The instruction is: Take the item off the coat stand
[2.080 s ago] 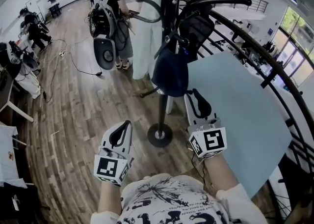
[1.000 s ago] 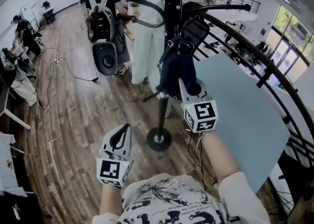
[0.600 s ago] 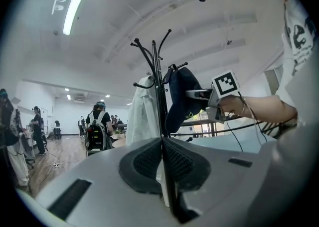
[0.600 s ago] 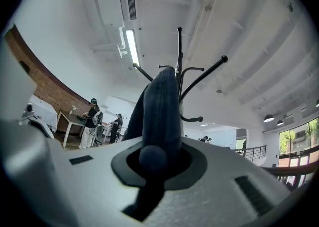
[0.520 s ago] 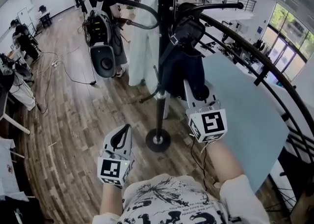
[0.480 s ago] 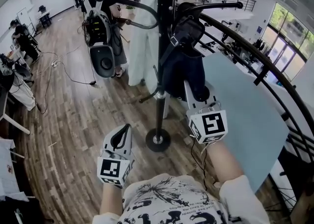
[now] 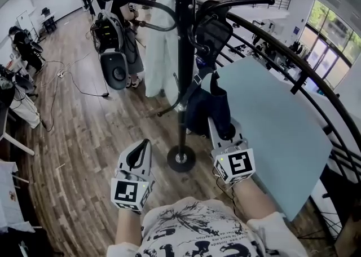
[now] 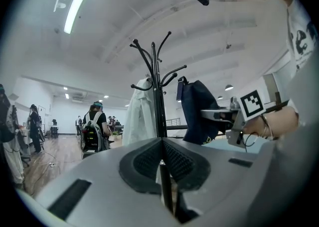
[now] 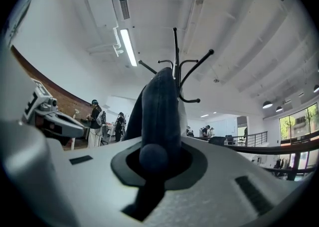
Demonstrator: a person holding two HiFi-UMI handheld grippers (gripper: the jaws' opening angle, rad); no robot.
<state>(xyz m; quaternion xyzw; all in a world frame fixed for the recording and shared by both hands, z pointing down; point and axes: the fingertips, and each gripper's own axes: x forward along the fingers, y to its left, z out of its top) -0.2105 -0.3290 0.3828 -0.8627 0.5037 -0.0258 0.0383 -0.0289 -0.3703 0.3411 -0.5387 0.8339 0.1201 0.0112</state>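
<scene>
A dark navy bag (image 7: pixel 209 109) hangs low beside the black coat stand (image 7: pixel 184 53). Its strap (image 7: pixel 197 79) runs up toward a hook; I cannot tell whether it is still caught there. My right gripper (image 7: pixel 222 126) is shut on the bag's lower part, and the fabric fills its jaws in the right gripper view (image 9: pixel 159 116). My left gripper (image 7: pixel 142 150) is lower and to the left, shut with nothing in it, its pads (image 8: pixel 149 160) meeting. The left gripper view shows the bag (image 8: pixel 198 111) to the right of the stand (image 8: pixel 158 96).
A white coat (image 7: pixel 163 30) hangs on the stand's far side. A black item (image 7: pixel 215 31) hangs under another hook. The stand's round base (image 7: pixel 181 159) is on the wooden floor. A light blue board (image 7: pixel 276 120) and curved railing (image 7: pixel 307 67) are at right. A person with a backpack (image 7: pixel 114 36) stands behind.
My right gripper has come down and toward me with the bag in it, so the bag now hangs lower by the pole. The left gripper has stayed where it was.
</scene>
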